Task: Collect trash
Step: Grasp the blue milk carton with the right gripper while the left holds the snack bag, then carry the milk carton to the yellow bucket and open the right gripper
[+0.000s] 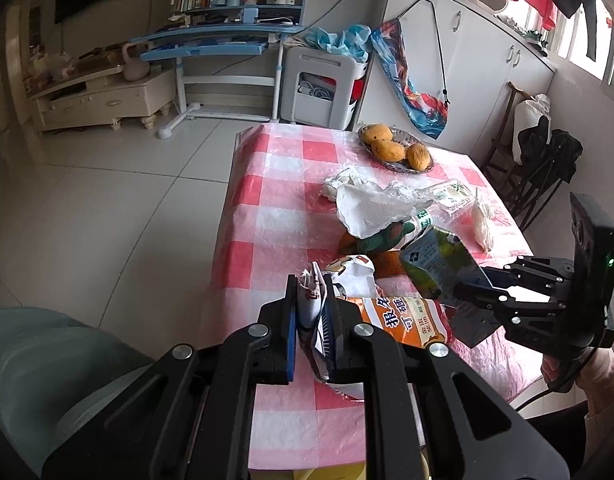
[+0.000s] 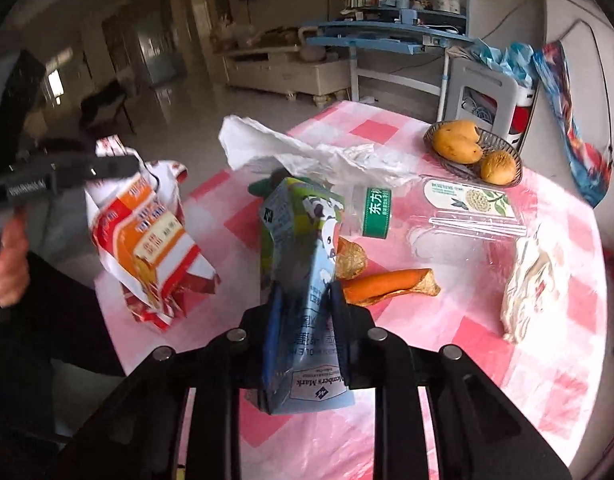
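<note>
My left gripper [image 1: 311, 300] is shut on an orange, red and white snack bag [image 1: 391, 316], held above the near edge of the pink checked table [image 1: 275, 216]; the bag also shows in the right wrist view [image 2: 147, 240]. My right gripper [image 2: 305, 300] is shut on a blue and green milk carton [image 2: 303, 264], lifted over the table; the carton shows in the left wrist view [image 1: 443, 264]. On the table lie a white plastic bag [image 2: 307, 152], a clear bottle with a green label [image 2: 377, 212], orange peel [image 2: 387, 284], a clear plastic box [image 2: 475, 208] and crumpled white paper [image 2: 527, 280].
A basket of mangoes [image 1: 395, 148] stands at the table's far side. A grey-green chair [image 1: 55, 380] is at the near left. A dark chair [image 1: 539, 168] stands right of the table. White cabinets [image 1: 467, 60] and a blue desk [image 1: 219, 40] are beyond.
</note>
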### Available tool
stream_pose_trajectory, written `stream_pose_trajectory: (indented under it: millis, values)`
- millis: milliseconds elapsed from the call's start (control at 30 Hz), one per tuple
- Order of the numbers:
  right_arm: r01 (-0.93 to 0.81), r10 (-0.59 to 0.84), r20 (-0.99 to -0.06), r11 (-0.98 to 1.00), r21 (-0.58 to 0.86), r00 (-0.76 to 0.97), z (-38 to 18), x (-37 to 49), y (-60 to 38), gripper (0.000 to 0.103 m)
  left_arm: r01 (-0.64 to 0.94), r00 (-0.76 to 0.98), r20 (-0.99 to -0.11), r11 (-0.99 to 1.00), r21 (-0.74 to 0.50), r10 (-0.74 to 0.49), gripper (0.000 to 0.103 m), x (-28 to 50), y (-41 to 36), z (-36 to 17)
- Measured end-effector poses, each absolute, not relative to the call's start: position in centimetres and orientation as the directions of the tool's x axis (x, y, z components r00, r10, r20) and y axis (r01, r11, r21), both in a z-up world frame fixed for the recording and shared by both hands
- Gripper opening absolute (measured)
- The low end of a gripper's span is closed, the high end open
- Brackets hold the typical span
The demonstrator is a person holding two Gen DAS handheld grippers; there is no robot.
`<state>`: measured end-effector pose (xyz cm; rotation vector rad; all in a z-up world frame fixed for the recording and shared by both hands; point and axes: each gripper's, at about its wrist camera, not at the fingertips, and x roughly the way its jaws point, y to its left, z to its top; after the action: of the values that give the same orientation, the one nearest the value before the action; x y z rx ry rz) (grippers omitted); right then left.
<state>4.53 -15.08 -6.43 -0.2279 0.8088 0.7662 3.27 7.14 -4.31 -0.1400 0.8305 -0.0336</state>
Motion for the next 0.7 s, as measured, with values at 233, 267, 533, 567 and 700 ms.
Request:
stream_pose_trajectory:
  millis: [233, 267, 533, 567, 700]
  values:
    - [-0.703, 0.696, -0.601, 0.648, 0.293, 0.392, -4.3, 3.1, -16.6, 0.024, -0.036, 0.681, -0.731, 0.994, -0.103, -0.051, 0.011, 3.0, 7.3, -4.2]
    - [-0.706, 0.713, -0.585, 0.637, 0.309, 0.386, -3.9, 2.8, -16.7, 0.024, -0.043, 0.68, -0.732, 0.994, -0.103, -0.046, 0.011, 2.9, 7.5, -4.2]
    - [-0.793, 0.846, -0.451, 0.471, 0.385, 0.284, -1.0, -3.6, -17.3, 0.024, -0.121, 0.688, -0.726, 0.988, -0.095, 0.015, 0.011, 0.5, 9.6, -3.4]
    - [-0.802, 0.849, -0.458, 0.458, 0.384, 0.265, -1.2, -4.5, -17.1, 0.024, -0.128, 0.687, -0.727, 0.987, -0.095, 0.019, 0.011, 0.0, 9.8, -3.5]
    - [-0.836, 0.833, -0.521, 0.411, 0.363, 0.184, -2.1, -7.7, -15.5, 0.024, -0.134, 0.676, -0.736, 0.987, -0.085, 0.029, 0.011, -2.3, 9.9, -3.7]
